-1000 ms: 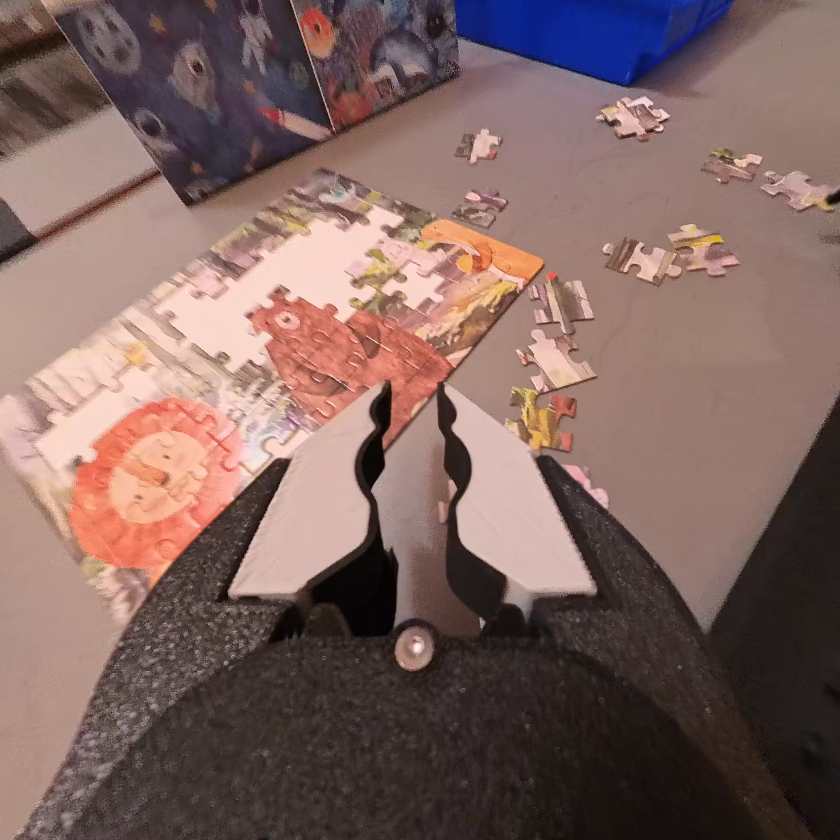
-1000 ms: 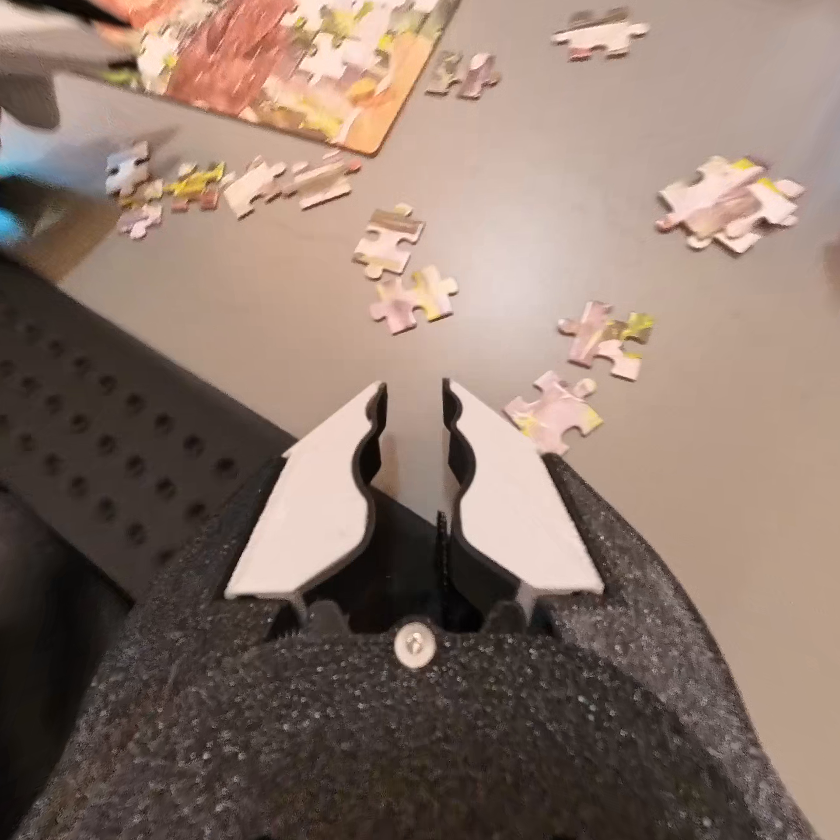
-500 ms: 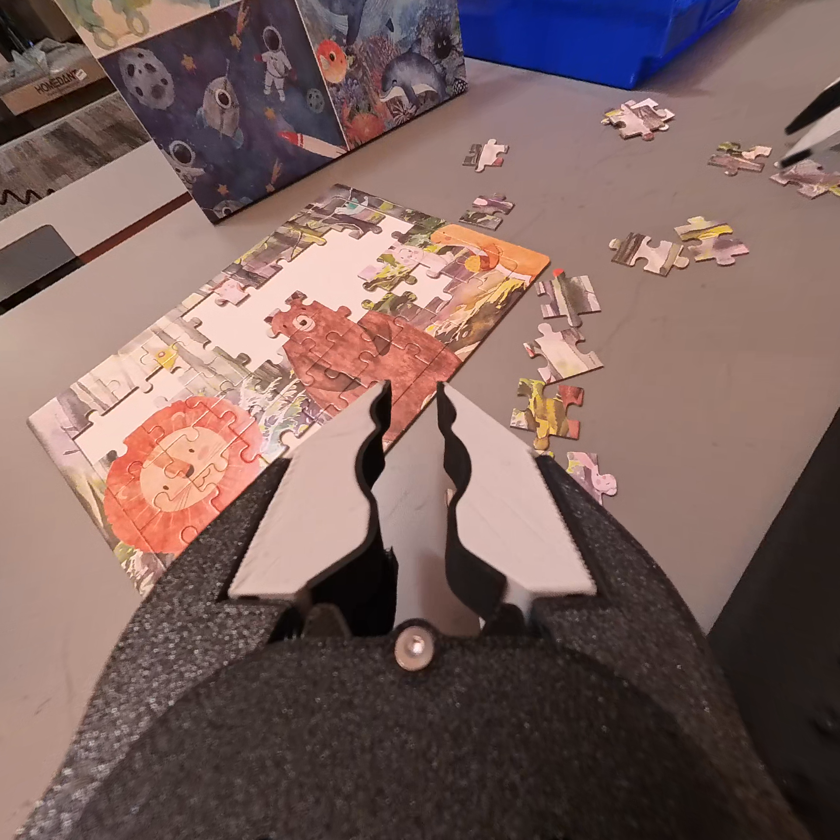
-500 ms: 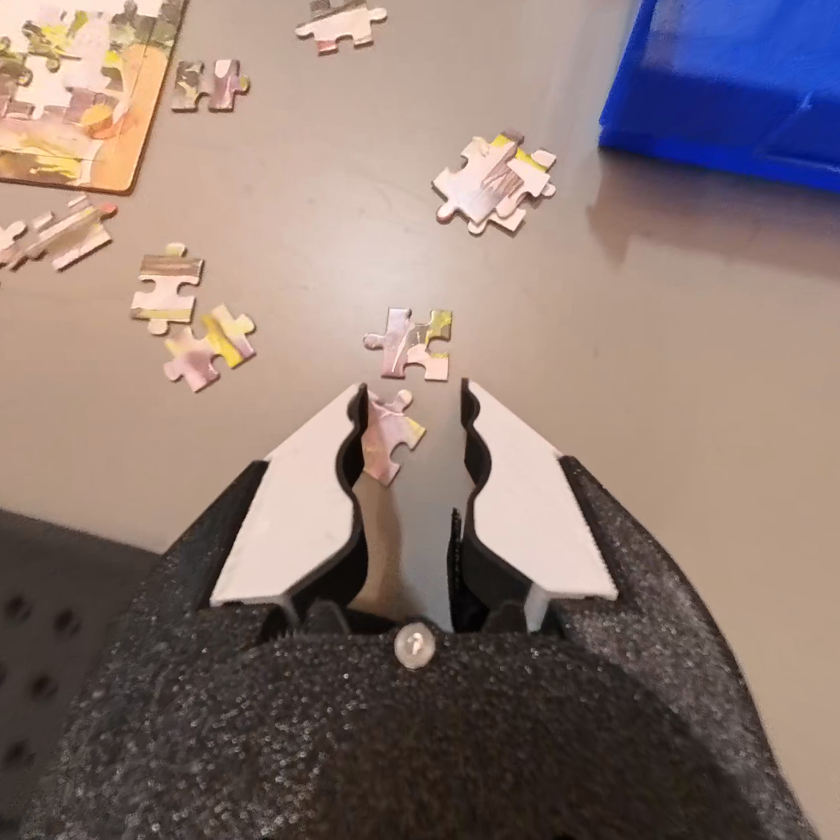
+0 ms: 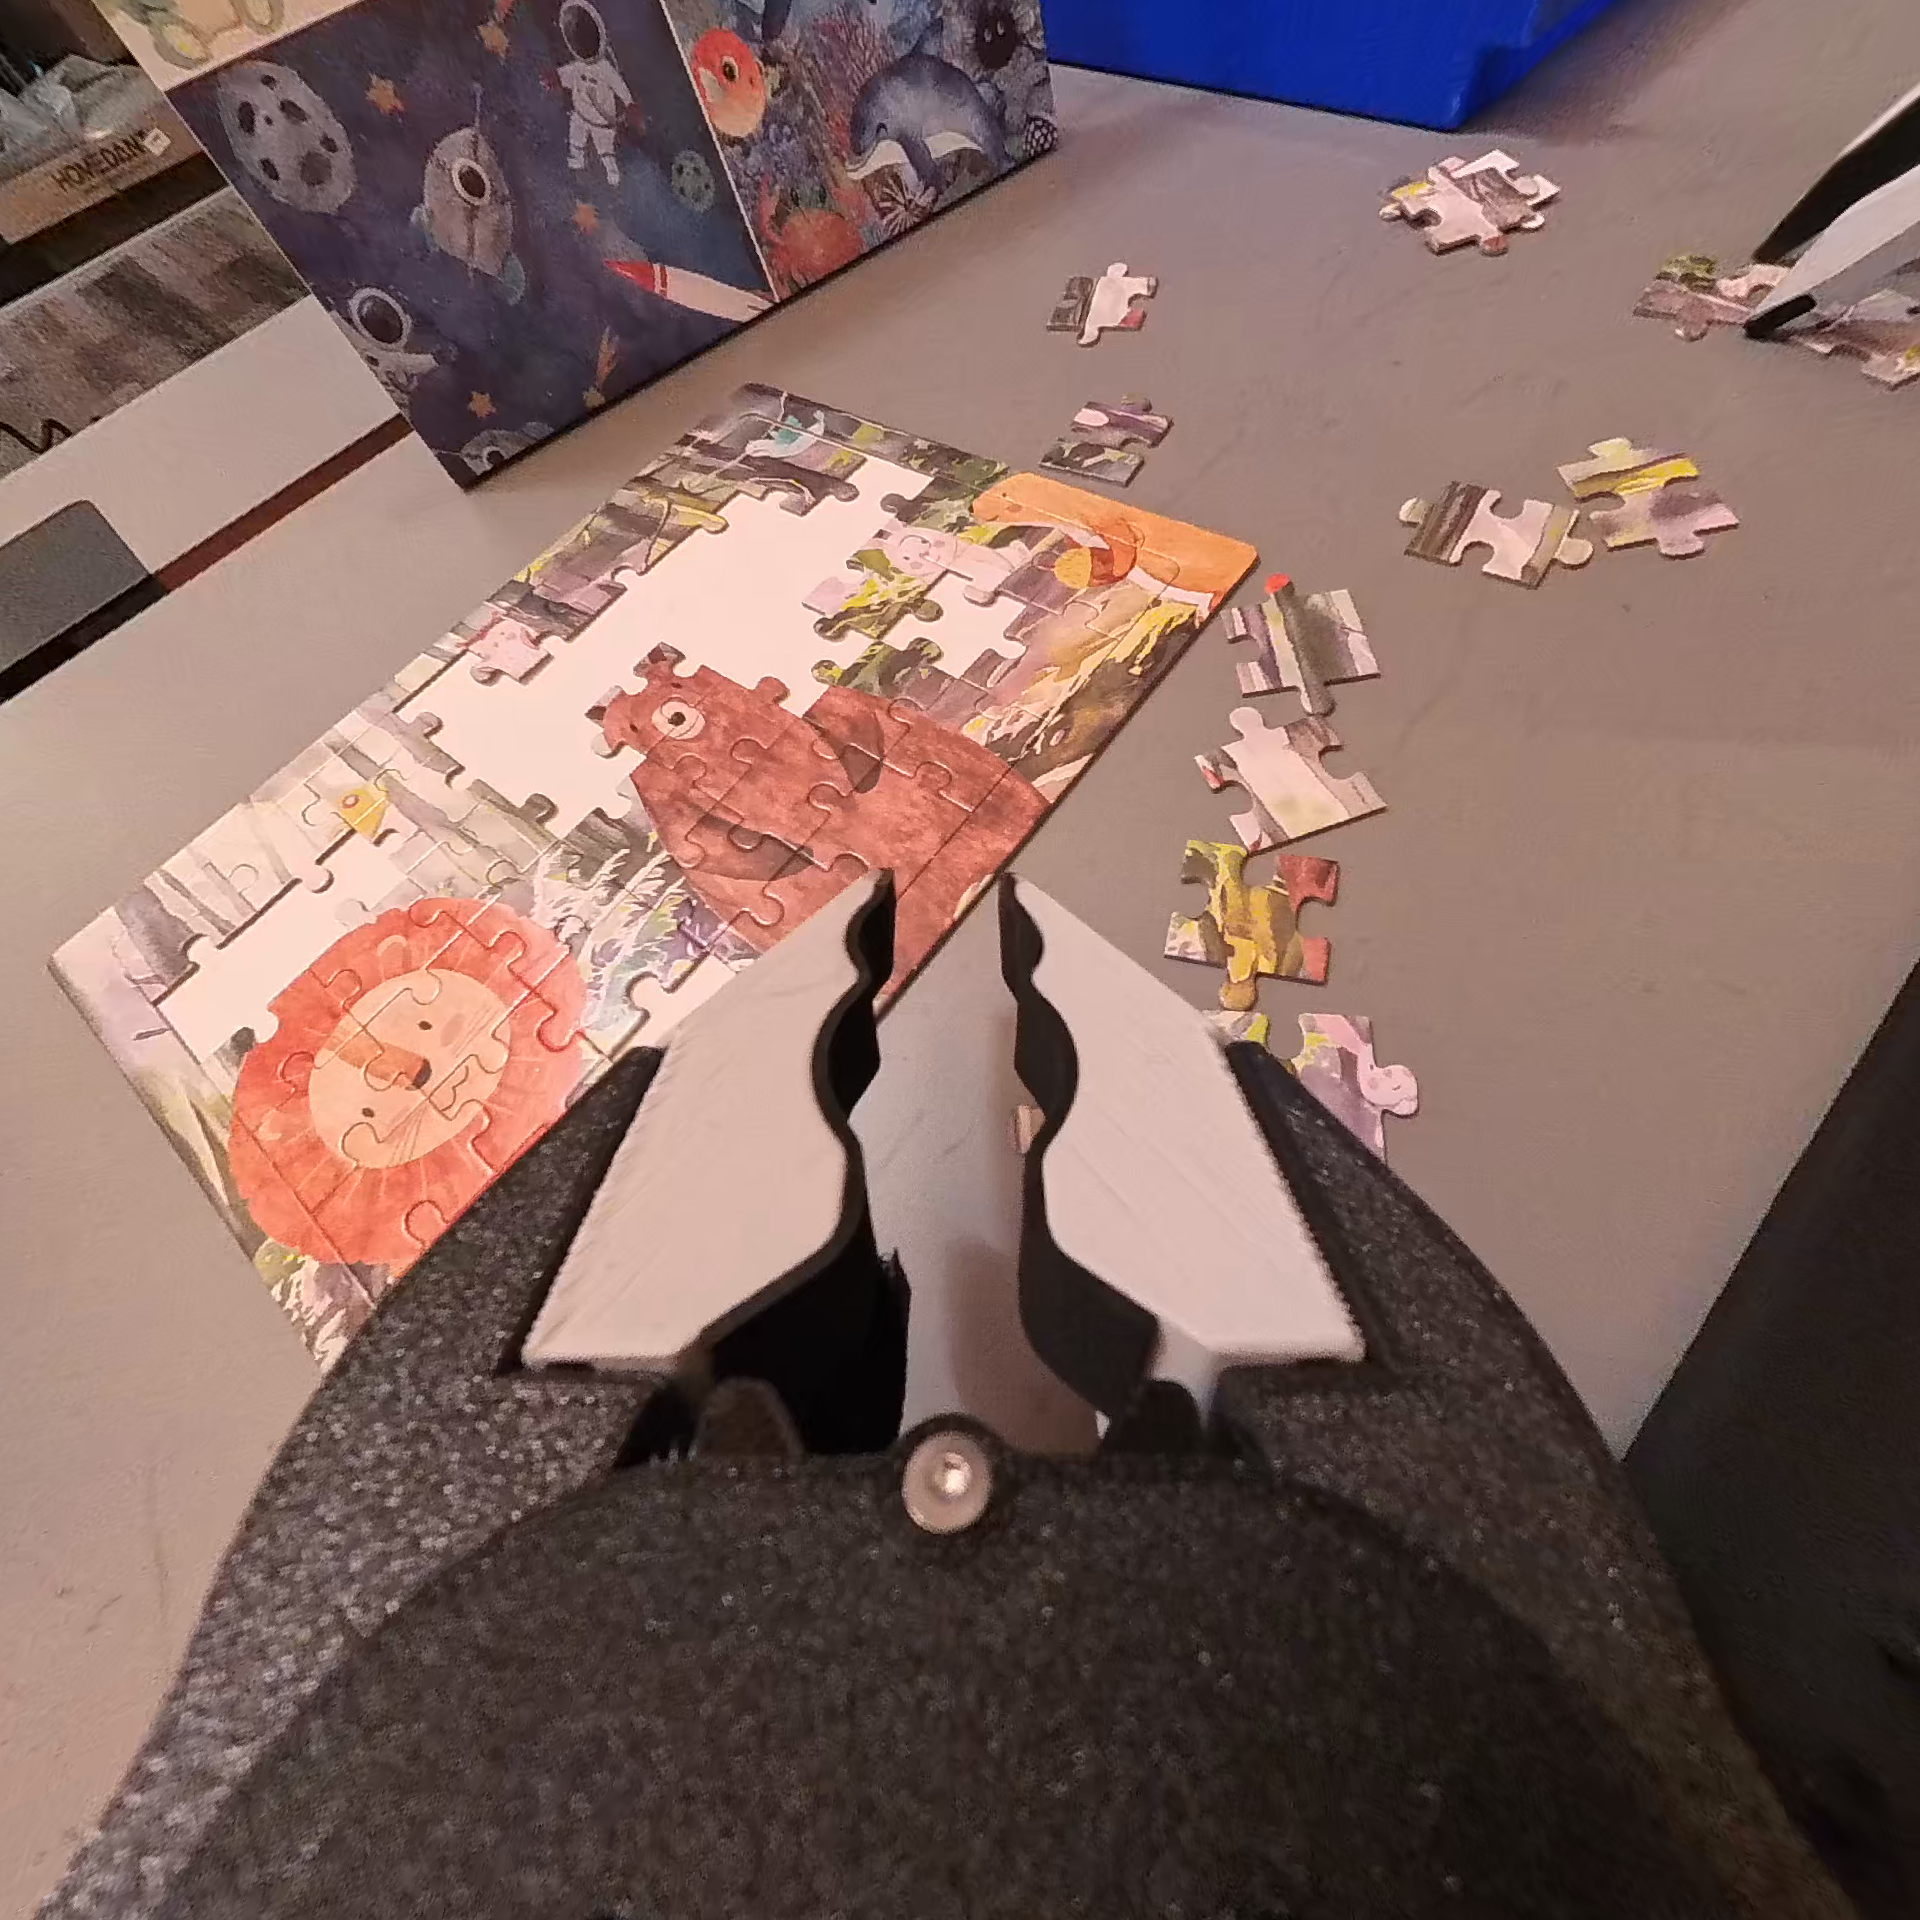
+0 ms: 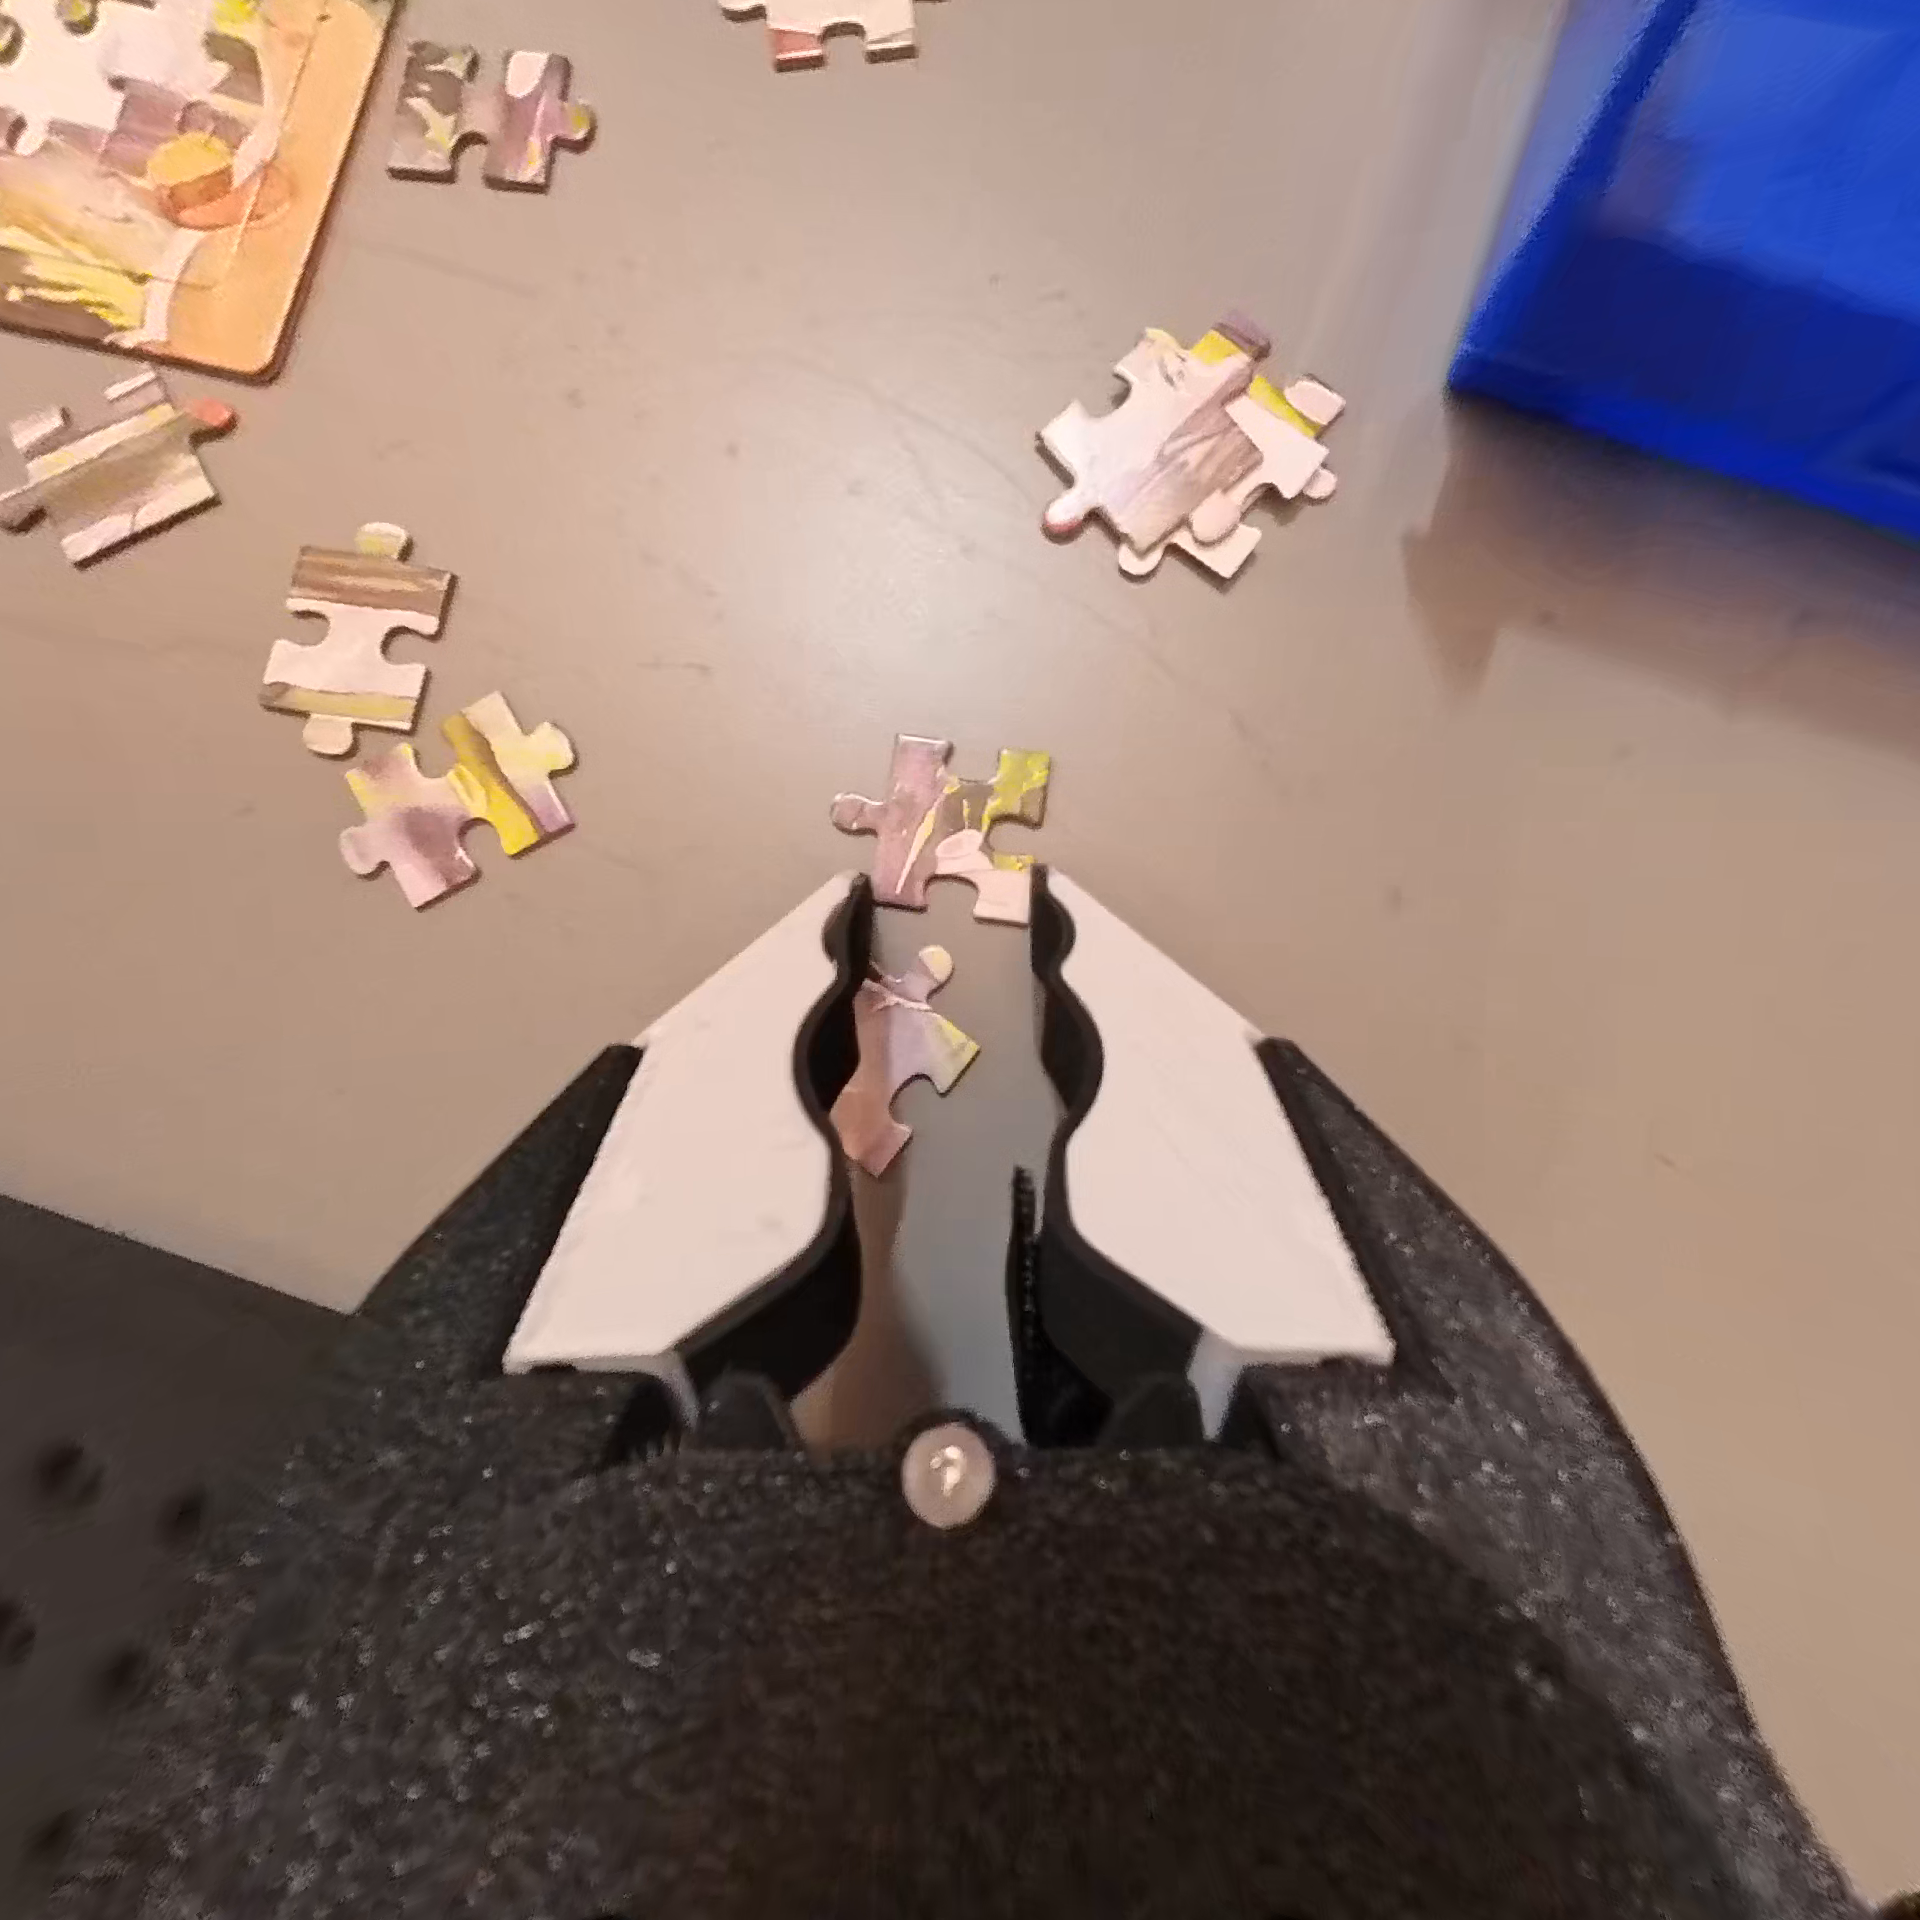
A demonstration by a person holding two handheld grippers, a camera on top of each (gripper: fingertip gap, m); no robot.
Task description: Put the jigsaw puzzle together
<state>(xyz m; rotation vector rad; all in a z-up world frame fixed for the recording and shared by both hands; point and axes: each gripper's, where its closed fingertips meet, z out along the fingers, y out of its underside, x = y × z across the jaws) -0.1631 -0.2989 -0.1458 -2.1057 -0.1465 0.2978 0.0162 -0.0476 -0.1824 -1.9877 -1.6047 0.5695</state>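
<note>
The partly assembled jigsaw puzzle (image 5: 665, 790) lies flat on the grey table, with a lion, a bear and white gaps showing. My left gripper (image 5: 948, 891) hovers over its near right edge, slightly open and empty. My right gripper (image 6: 948, 883) is open and low over the table. A pink and yellow loose piece (image 6: 904, 1049) lies between its fingers, beside the left one. A second loose piece (image 6: 951, 821) lies just ahead of its tips. The right gripper's fingers (image 5: 1860, 223) also show at the far right of the left wrist view, among loose pieces.
Several loose pieces (image 5: 1288, 779) lie scattered right of the puzzle, and others (image 6: 1184, 457) further out. A picture box (image 5: 499, 208) stands behind the puzzle. A blue bin (image 6: 1714, 260) sits at the back right. A black perforated mat (image 6: 156, 1351) borders the near table edge. My right fingertips sit around 30 centimeters from my left ones.
My right gripper swung right toward the blue bin, opened wider and came down around a loose piece. My left gripper stayed nearly still over the puzzle's edge.
</note>
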